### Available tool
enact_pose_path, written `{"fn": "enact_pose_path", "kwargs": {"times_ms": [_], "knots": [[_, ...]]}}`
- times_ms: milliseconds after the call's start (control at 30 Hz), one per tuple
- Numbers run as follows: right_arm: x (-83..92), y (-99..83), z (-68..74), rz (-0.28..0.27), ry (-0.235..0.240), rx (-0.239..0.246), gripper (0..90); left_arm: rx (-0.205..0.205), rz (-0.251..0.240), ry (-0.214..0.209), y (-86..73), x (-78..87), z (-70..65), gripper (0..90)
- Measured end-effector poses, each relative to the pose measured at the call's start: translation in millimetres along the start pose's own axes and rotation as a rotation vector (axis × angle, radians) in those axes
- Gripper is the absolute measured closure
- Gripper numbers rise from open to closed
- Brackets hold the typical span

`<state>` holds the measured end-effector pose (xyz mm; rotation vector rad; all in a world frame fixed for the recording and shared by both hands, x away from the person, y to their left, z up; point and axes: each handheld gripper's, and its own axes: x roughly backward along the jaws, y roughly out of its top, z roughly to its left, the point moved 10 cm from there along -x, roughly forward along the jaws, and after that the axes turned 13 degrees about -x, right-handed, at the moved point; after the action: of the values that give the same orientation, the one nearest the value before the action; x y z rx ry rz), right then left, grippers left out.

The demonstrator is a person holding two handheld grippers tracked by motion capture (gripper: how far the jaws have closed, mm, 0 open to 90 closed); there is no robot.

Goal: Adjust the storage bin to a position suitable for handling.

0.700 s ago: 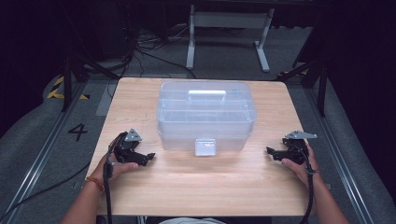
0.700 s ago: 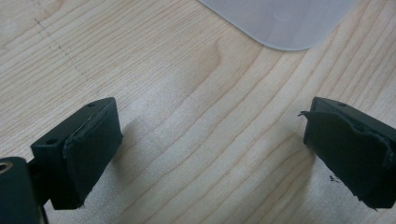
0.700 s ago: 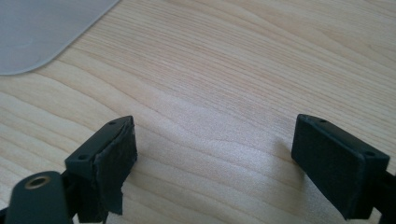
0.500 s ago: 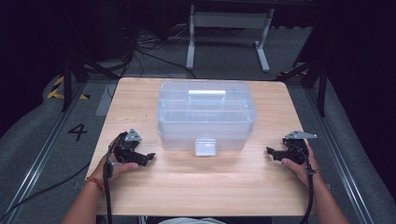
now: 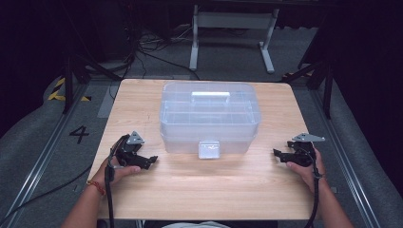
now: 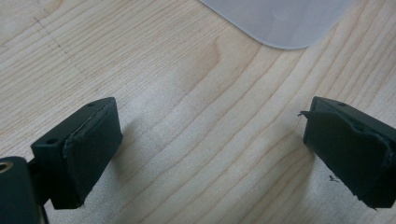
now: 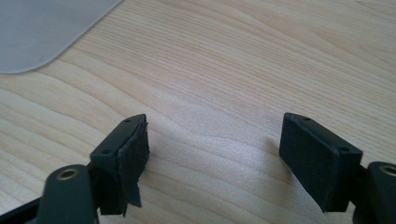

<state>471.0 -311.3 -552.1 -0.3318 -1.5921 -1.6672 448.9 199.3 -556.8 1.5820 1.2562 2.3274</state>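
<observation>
Your left gripper (image 5: 153,160) and right gripper (image 5: 275,152) rest low on the table (image 5: 204,190), jaws apart, nothing between them; the clear box (image 5: 210,116) sits mid-table between them, its latch (image 5: 209,149) facing you; reach in from one side alone and the light box will likely slide or twist; pinch the smooth wall and the pads (image 6: 91,154) may slip off; the frayed pad (image 7: 133,161) could grip unevenly
</observation>
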Motion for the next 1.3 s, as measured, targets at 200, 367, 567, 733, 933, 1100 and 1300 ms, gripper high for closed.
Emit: {"fn": "enact_pose_path", "kwargs": {"times_ms": [200,367,567,733,933,1100,1300], "knots": [[10.0,7.5,6.1,-0.038,0.011,0.036,28.5,0.001,0.001,-0.001,0.4,-0.5,0.0,4.4],[26.4,23.4,18.6,-0.098,0.036,0.052,29.9,0.007,0.002,-0.005,0.4,-0.6,-0.9,4.2],[40.8,39.1,32.9,-0.147,0.048,0.079,30.8,0.008,0.002,-0.004,0.4,-0.6,-0.9,4.2],[52.9,52.3,45.2,-0.193,0.058,0.109,30.0,0.007,0.002,-0.005,0.4,-0.6,-0.9,4.2],[66.9,65.6,52.7,-0.237,0.043,0.141,31.1,0.009,0.000,-0.002,0.6,-0.8,-0.9,4.2],[84.6,82.9,65.4,-0.292,0.079,0.145,31.2,0.010,0.000,-0.001,0.6,-0.8,-0.9,4.2],[90.2,100.2,82.8,-0.302,0.103,0.207,31.6,0.010,0.000,-0.001,0.6,-0.9,-0.9,4.2]]}}
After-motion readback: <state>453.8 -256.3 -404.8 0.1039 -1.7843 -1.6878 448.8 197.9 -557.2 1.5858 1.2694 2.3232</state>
